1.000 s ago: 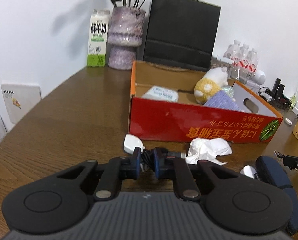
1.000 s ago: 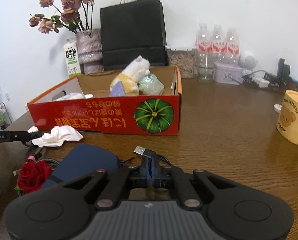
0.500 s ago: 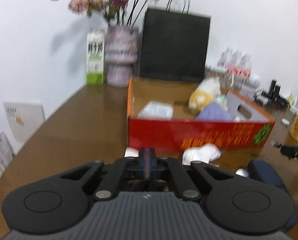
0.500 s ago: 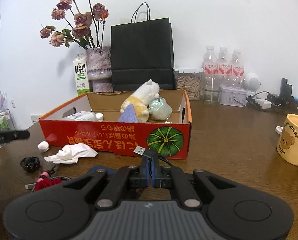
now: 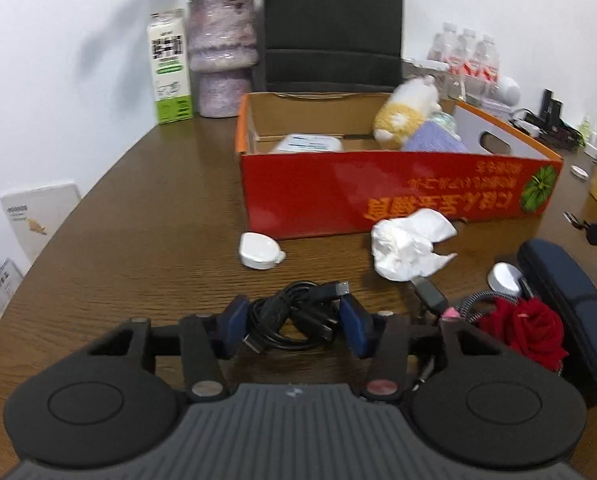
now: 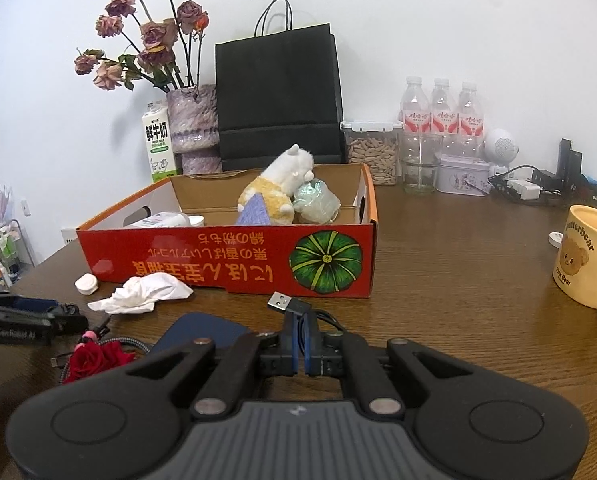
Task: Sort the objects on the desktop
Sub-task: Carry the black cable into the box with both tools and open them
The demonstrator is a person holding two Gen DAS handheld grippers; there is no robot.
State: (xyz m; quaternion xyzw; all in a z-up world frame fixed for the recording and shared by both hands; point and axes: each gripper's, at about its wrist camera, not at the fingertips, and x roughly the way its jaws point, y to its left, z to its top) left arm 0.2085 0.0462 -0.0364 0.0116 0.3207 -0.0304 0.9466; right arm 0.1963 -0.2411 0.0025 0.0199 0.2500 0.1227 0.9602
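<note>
Our left gripper [image 5: 294, 322] has just been opening; its 2 blue pads stand apart around a coiled black cable [image 5: 294, 318] lying on the wood-grain table [image 5: 138, 240], without pressing it. Our right gripper [image 6: 301, 344] is clamped on a USB cable [image 6: 288, 304], its plug at 12 o'clock.

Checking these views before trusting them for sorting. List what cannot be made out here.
- Left wrist view: whether the left hand-held gripper pads touch the black coiled cable; blur.
- Right wrist view: where the USB cable runs beyond the right hand-held gripper; the gripper body hides it.
- Left wrist view: black paper bag top, cut by the edge.
</note>
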